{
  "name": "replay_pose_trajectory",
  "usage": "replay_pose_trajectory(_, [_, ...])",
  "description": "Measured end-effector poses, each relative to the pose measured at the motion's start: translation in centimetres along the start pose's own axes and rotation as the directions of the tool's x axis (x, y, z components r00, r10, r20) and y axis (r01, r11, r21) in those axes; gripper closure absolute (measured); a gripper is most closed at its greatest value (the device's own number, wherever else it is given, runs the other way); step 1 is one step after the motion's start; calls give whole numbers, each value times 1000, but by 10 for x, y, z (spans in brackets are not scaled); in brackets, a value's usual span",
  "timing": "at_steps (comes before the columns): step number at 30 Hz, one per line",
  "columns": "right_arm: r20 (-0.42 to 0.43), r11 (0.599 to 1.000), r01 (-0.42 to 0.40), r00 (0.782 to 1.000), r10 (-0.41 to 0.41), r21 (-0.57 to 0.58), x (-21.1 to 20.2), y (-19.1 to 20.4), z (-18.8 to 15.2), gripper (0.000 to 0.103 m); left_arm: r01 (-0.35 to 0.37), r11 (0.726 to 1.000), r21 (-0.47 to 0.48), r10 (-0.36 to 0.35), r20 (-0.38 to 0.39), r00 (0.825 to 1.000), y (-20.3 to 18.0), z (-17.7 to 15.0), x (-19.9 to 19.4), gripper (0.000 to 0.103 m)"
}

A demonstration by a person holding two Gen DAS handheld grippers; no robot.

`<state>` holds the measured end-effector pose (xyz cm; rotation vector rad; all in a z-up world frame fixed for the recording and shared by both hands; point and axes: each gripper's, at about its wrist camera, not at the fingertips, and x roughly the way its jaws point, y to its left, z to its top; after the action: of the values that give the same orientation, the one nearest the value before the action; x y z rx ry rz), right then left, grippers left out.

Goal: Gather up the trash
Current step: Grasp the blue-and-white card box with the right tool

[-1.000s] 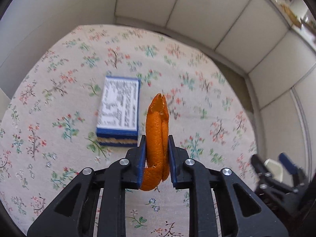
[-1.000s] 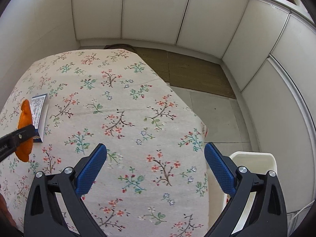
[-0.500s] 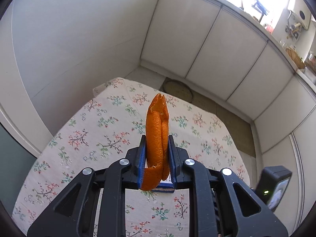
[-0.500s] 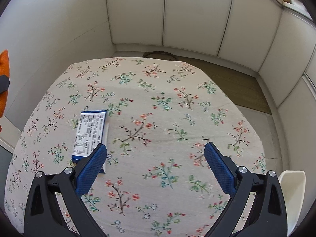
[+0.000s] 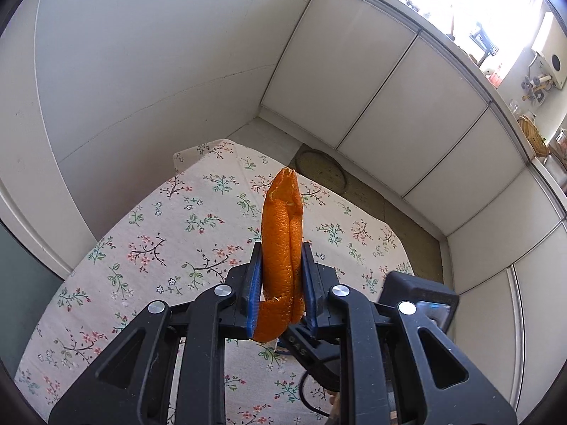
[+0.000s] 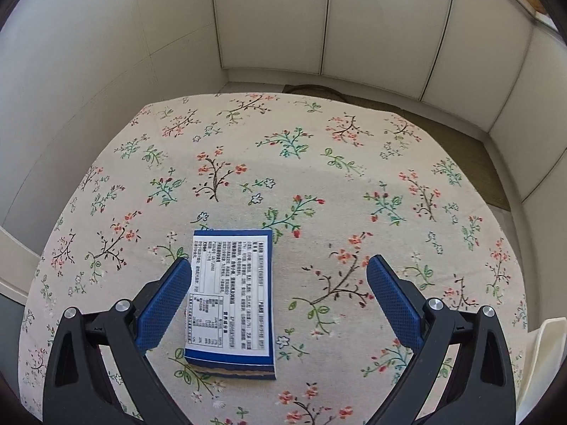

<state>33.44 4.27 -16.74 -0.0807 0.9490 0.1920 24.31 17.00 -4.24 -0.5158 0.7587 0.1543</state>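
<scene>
My left gripper [image 5: 281, 253] is shut on a long strip of orange peel [image 5: 282, 233], which stands up between the blue pads, high above the floral tablecloth [image 5: 149, 248]. In the right wrist view a flat blue and white box [image 6: 232, 297] with a printed label lies on the tablecloth [image 6: 319, 177]. My right gripper [image 6: 278, 272] hangs open over it, the left pad [image 6: 164, 299] at the box's left edge and the right pad well clear of it. The right gripper's body [image 5: 418, 297] shows below my left one.
A white bin [image 6: 542, 361] peeks in at the table's right edge. White cabinet doors [image 6: 372, 21] and walls close in behind the table. A round mat [image 5: 322, 168] lies on the floor past the far end.
The left gripper rose with the peel and tilted up, so the box dropped out of its view. The right gripper swept left across the table from the bin side to above the box.
</scene>
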Motion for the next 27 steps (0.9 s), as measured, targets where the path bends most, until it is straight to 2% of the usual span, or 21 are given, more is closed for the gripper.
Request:
replay_pose_trajectory(4, [-29,1000,16,999,-16,-27,18,10,-5,7,9,1000,-27,-9,-14,1000,5,1,4,83])
replay_pose_trajectory(11, [-42,999,-20,999,18,-33,27,10,-11,8,11,1000,-23,-12,-27,1000,3,-2,8,83])
replay_pose_trajectory(12, [-46,999,-29,999,27,-36,27,11,-12,11,12,1000,-23,-13,-30,999,3,-2,9,83])
replay_pose_trajectory(14, [-67,997,-66,996,64,-38,30,14,-11,38,14,999,-29,-15,-37,999,4,-2,11,83])
replay_pose_trajectory(16, [-74,995,-92,993,88,-43,28,17,-11,49,14,999,-32,-15,-39,999,5,-2,11,83])
replay_pose_trajectory(21, [-74,993,-117,991,115,-23,23,15,-11,49,18,999,-31,-19,-37,999,4,-1,12,83])
replay_pose_trajectory(27, [-31,994,-110,994,109,-25,4,12,-8,49,31,999,-31,-32,-32,999,4,-1,10,83])
